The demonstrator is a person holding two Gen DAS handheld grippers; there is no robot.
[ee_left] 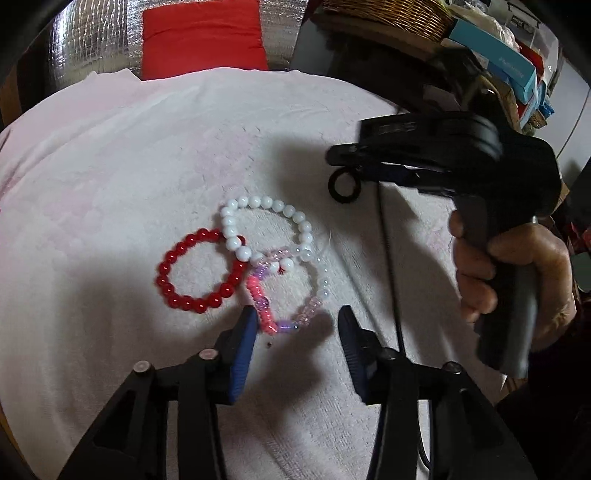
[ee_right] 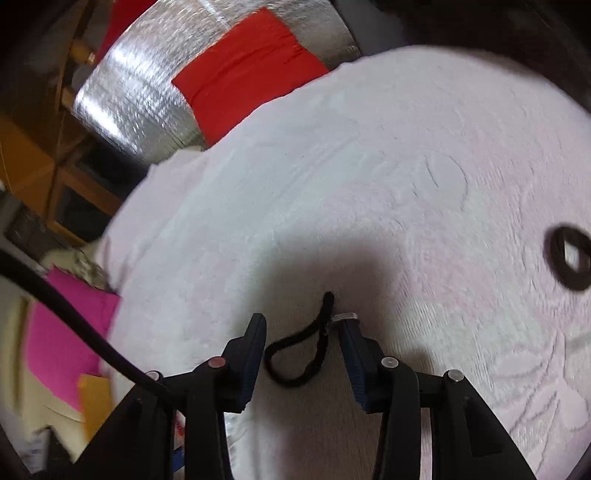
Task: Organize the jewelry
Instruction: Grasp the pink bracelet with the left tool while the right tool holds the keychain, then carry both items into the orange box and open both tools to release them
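In the left wrist view three bead bracelets lie touching on the white towel [ee_left: 129,155]: a red one [ee_left: 199,270], a white one [ee_left: 266,230] and a pink-and-clear one [ee_left: 288,291]. My left gripper [ee_left: 297,328] is open, its blue pads just short of the pink bracelet. My right gripper [ee_left: 341,157] hovers above the towel to the right, with a black ring [ee_left: 343,186] hanging under its tip. In the right wrist view my right gripper [ee_right: 303,328] is open, and a black loop [ee_right: 299,354] hangs between its fingers, caught on the right finger [ee_right: 349,332]. Another black ring [ee_right: 570,256] lies on the towel.
A red cloth [ee_left: 203,40] on silver foil [ee_left: 92,40] lies at the towel's far edge. A wicker basket [ee_left: 388,14] and stacked boxes [ee_left: 502,59] stand at the back right. Pink paper [ee_right: 62,332] lies left of the towel. A black cable [ee_right: 74,325] crosses the right wrist view.
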